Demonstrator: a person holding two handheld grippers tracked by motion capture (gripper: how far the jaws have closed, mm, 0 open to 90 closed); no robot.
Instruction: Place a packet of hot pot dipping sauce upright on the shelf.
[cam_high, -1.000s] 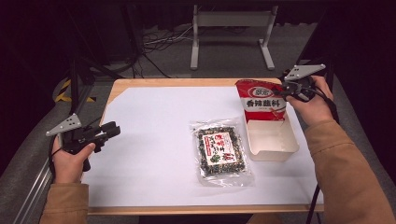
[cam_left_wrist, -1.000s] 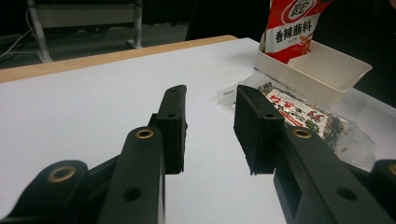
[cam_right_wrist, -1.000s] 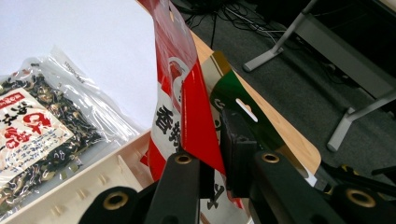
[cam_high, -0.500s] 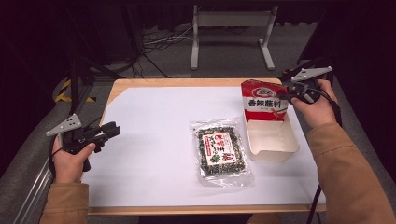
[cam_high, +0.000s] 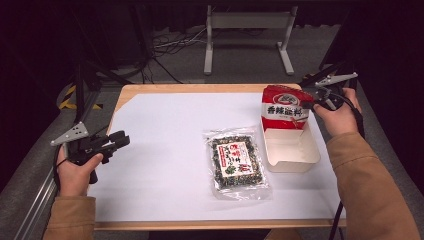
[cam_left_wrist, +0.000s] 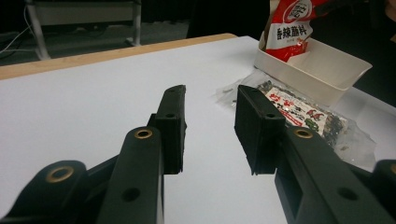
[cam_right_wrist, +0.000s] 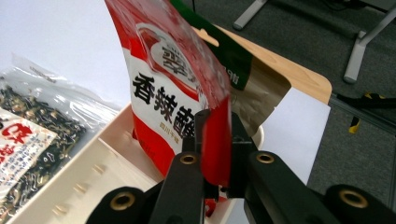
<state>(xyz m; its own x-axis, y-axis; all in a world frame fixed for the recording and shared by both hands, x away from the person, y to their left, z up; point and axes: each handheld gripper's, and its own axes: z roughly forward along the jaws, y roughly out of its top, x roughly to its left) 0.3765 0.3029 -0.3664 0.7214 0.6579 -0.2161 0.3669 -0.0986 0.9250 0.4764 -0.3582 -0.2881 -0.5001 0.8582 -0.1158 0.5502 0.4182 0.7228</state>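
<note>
Since the earlier frames, the red pouch (cam_high: 285, 107) has been carried a little toward the right of the frame and lowered, so that its bottom edge now stands inside the far end of the white tray (cam_high: 292, 162), at the right of the high view. It is held upright by its side edge, on which the right gripper (cam_right_wrist: 215, 154) is clamped; in the right gripper view the narrow jaws are seen pinched on the red film. The tray is otherwise bare. Just beside the tray, toward the middle of the frame, the clear seaweed packet (cam_high: 236, 162) is laid flat on the white sheet (cam_high: 165, 145) that covers the table. At the lower left, well apart from all this, the left gripper (cam_left_wrist: 210, 126) is held idle above the sheet, its jaws partly open with nothing between them.

The step in hand is judged to be the placing of the pouch in the tray. For the next move, the pouch would need to be tipped or lowered until it is borne by the tray, and only then released, so that it is not toppled over the rim.
</note>
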